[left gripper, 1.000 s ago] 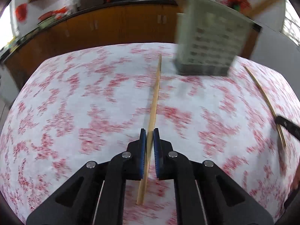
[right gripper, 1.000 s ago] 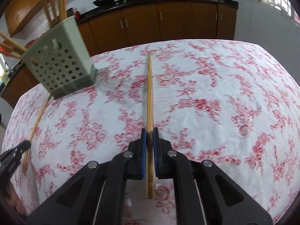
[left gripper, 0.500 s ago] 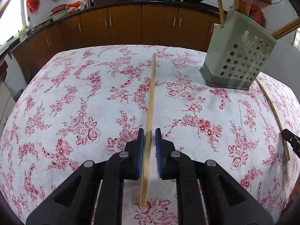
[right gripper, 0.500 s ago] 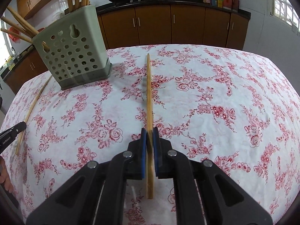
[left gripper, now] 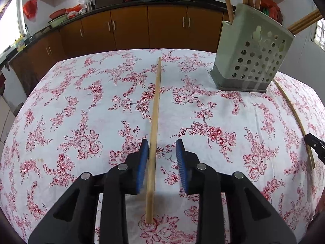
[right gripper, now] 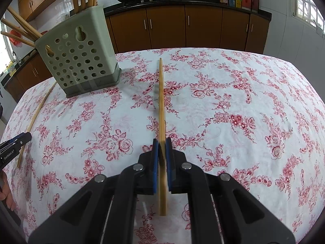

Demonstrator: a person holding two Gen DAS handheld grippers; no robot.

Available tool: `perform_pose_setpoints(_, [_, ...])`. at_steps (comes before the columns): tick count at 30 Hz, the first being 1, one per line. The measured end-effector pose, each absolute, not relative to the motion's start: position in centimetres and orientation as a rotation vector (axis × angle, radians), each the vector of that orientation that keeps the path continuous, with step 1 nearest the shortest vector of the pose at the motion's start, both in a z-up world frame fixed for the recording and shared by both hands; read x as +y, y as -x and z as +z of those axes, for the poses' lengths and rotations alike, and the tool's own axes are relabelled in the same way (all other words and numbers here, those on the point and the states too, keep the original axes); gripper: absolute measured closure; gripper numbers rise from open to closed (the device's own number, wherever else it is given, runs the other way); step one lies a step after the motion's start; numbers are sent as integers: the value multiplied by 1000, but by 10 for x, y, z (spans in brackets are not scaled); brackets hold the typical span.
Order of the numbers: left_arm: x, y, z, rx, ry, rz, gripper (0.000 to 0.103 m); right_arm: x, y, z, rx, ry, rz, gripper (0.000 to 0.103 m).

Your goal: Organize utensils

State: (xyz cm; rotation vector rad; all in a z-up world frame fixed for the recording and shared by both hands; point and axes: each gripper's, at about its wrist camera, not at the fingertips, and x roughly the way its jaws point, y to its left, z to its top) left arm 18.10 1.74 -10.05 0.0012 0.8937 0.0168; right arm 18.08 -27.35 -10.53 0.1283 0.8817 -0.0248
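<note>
A long wooden chopstick [left gripper: 156, 101] lies on the floral tablecloth [left gripper: 81, 105] between the jaws of my left gripper [left gripper: 162, 148]. Those jaws are opening: the stick leans on the left blue pad and the right pad stands clear of it. My right gripper [right gripper: 162, 144] is shut on a second wooden chopstick [right gripper: 161, 97], which points away over the cloth. The grey-green perforated utensil holder [left gripper: 251, 61] [right gripper: 79, 61] stands upright at the far side, with several wooden sticks in it. It is to the right of the left gripper and to the left of the right one.
Brown kitchen cabinets [right gripper: 203, 28] and a dark counter with woks run behind the table. In the left wrist view, the right gripper's fingertip [left gripper: 314, 146] and its chopstick show at the right edge. A fingertip of the left gripper [right gripper: 22, 140] shows at the left edge of the right wrist view.
The left gripper's jaws have spread apart and let go of the chopstick, which now rests on the cloth. The right gripper keeps its grip.
</note>
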Motion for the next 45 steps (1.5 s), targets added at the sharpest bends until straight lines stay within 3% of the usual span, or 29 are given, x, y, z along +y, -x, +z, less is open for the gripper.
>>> perform_pose_setpoints(37, [34, -161, -98, 896, 15, 22, 77, -277, -160, -105, 883, -139, -11, 95])
perform_pose_setpoints(39, [35, -161, -98, 896, 9, 24, 80, -276, -159, -104, 883, -132, -8, 95])
perform_pose_setpoints(42, [38, -164, -99, 898, -1, 29, 95, -275, -157, -103, 882, -123, -7, 95])
perform_pose_setpoints(45, [43, -165, -97, 910, 13, 10, 96, -278, -152, -95, 858, -132, -9, 95])
